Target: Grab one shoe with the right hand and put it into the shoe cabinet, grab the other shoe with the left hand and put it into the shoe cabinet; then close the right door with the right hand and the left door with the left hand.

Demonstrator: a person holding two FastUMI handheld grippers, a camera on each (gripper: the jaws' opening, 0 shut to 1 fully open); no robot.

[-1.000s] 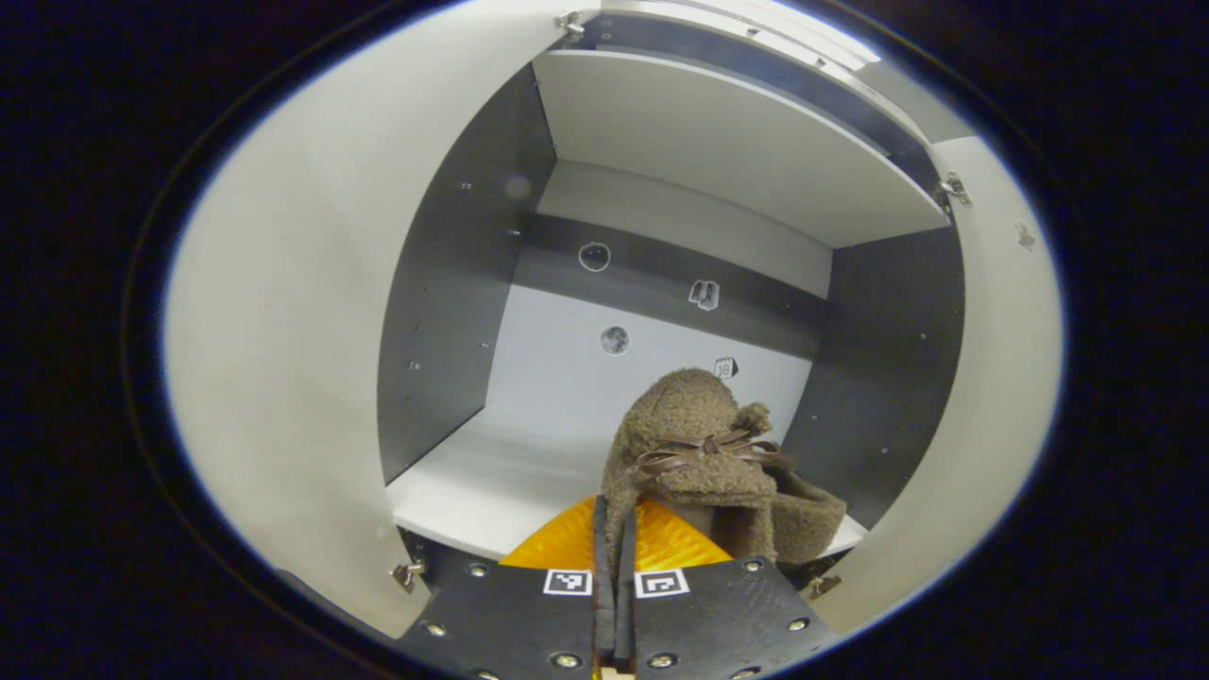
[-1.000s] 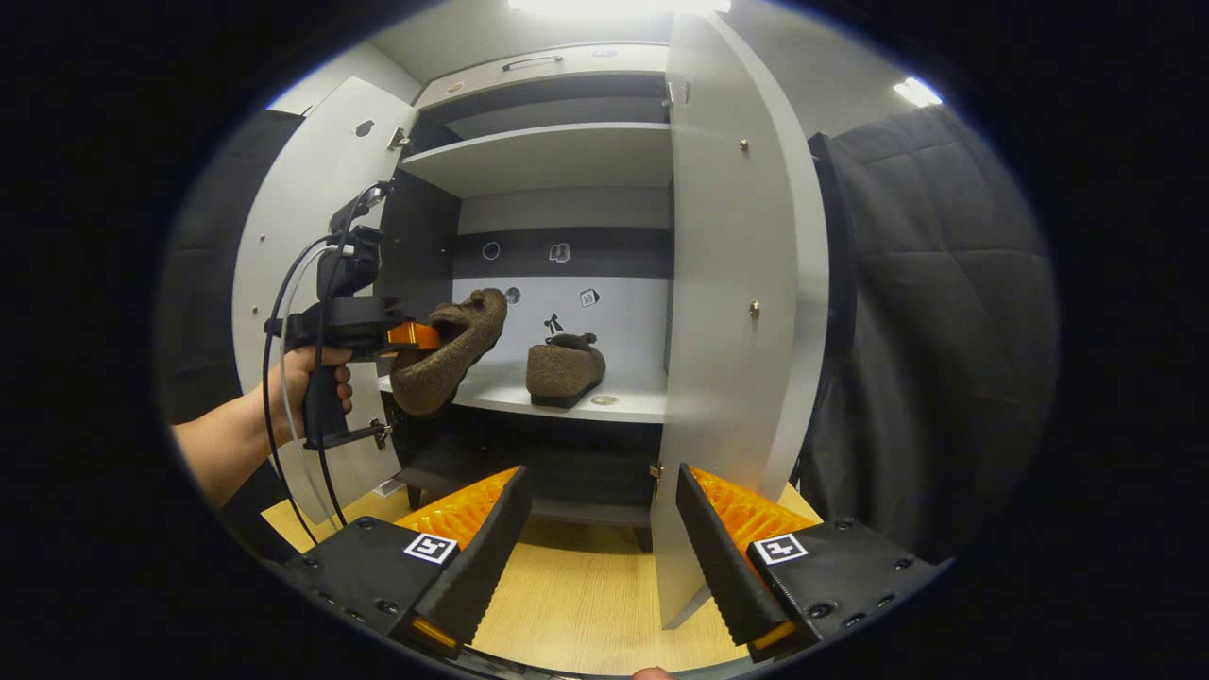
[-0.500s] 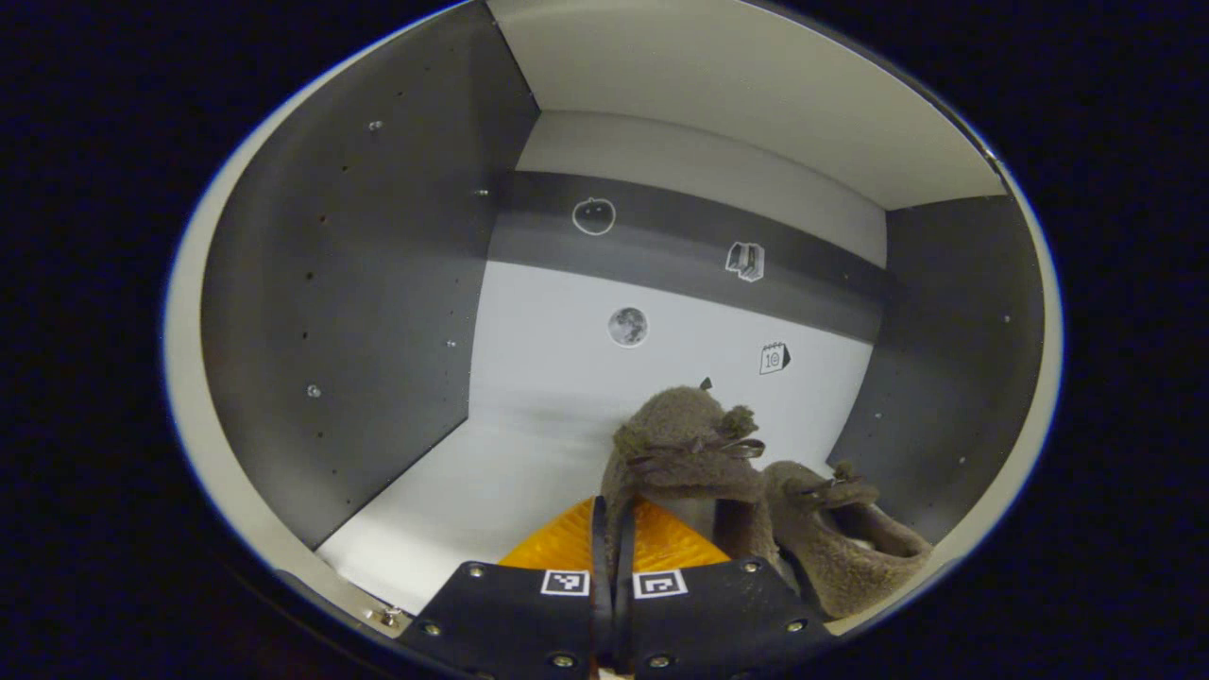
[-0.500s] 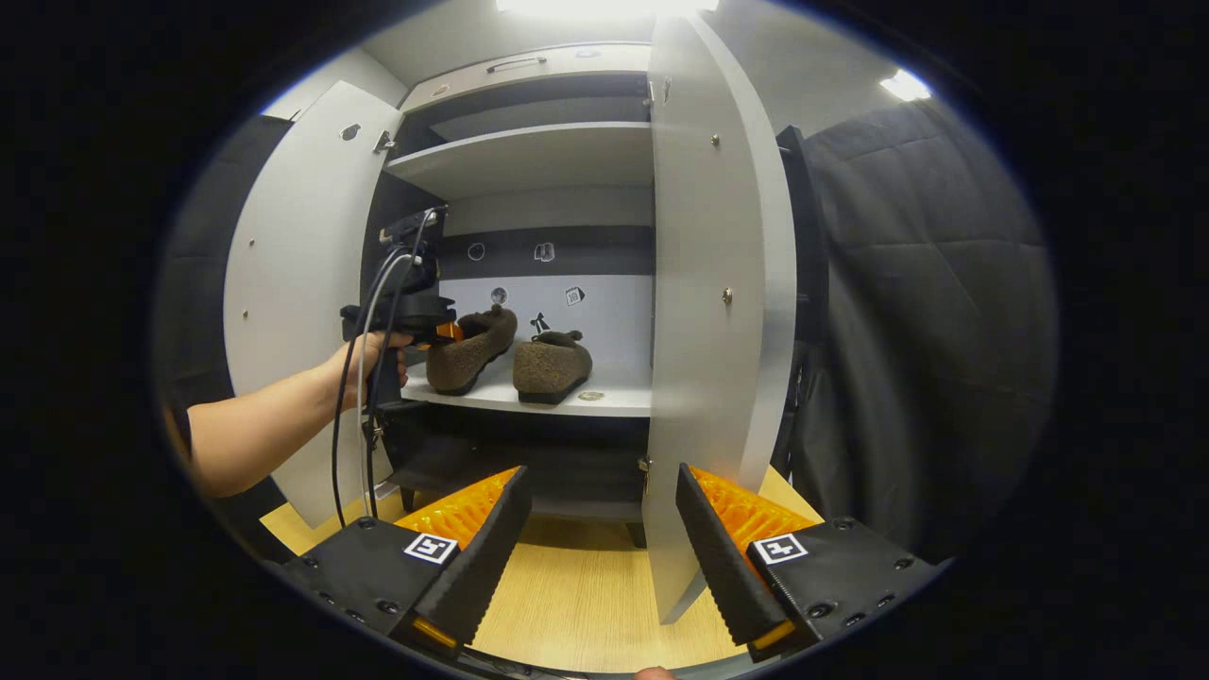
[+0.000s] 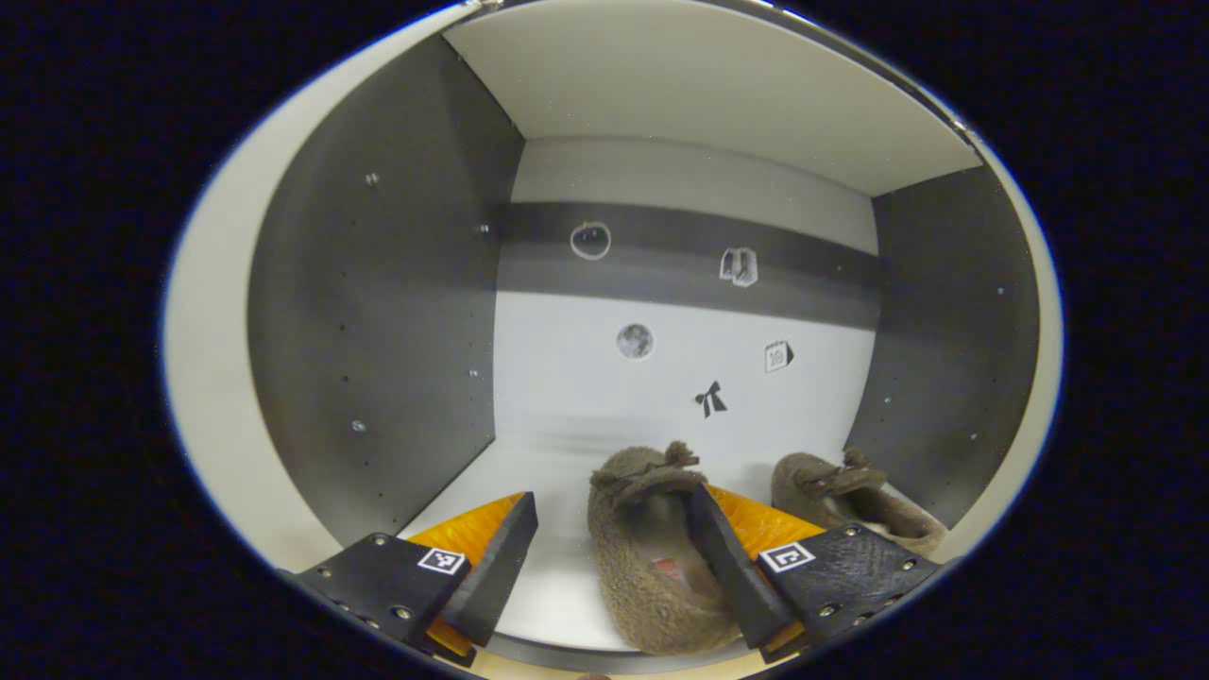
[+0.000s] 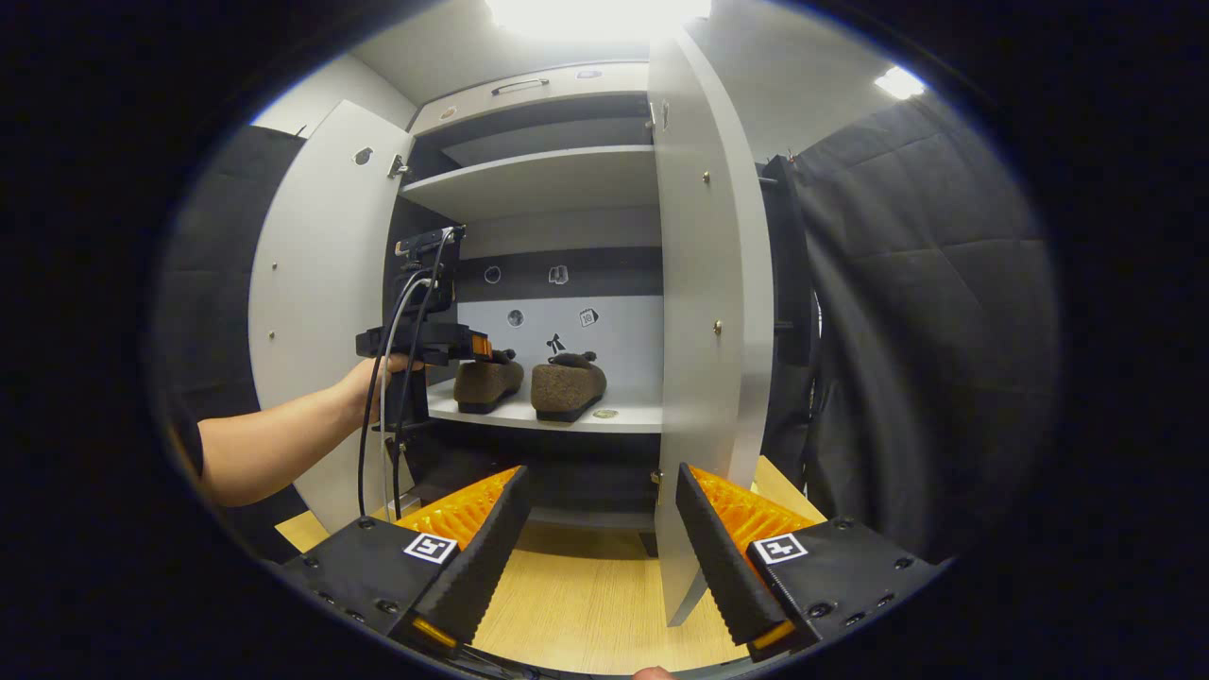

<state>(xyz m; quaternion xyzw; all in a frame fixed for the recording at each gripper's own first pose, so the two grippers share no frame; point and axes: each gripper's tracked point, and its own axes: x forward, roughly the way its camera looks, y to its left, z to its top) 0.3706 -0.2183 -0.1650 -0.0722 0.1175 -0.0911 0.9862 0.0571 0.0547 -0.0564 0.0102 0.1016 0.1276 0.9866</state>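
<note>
Two brown fuzzy shoes stand side by side on the white shelf [image 6: 633, 416] of the open shoe cabinet. In the left gripper view, the left shoe [image 5: 642, 567] rests on the shelf between the spread fingers of my left gripper [image 5: 609, 499], which is open; neither finger presses on it. The right shoe [image 5: 855, 496] sits just beyond. The right gripper view shows both shoes, left [image 6: 486, 380] and right [image 6: 568, 384], with a hand holding the left gripper [image 6: 484, 348] at the left shoe's heel. My right gripper [image 6: 602, 472] hangs open and empty in front of the cabinet, above the floor.
Both cabinet doors stand open: the left door [image 6: 316, 302] beside the forearm [image 6: 274, 449], the right door [image 6: 706, 312] edge-on just ahead of my right gripper. A second shelf [image 6: 548, 175] sits above. Wooden floor [image 6: 586, 604] lies below; black cloth wall [image 6: 907, 312] at right.
My left gripper carried the shoe into the cabinet, set it on the shelf beside the other shoe, and opened. The right gripper stayed open, barely shifting.
</note>
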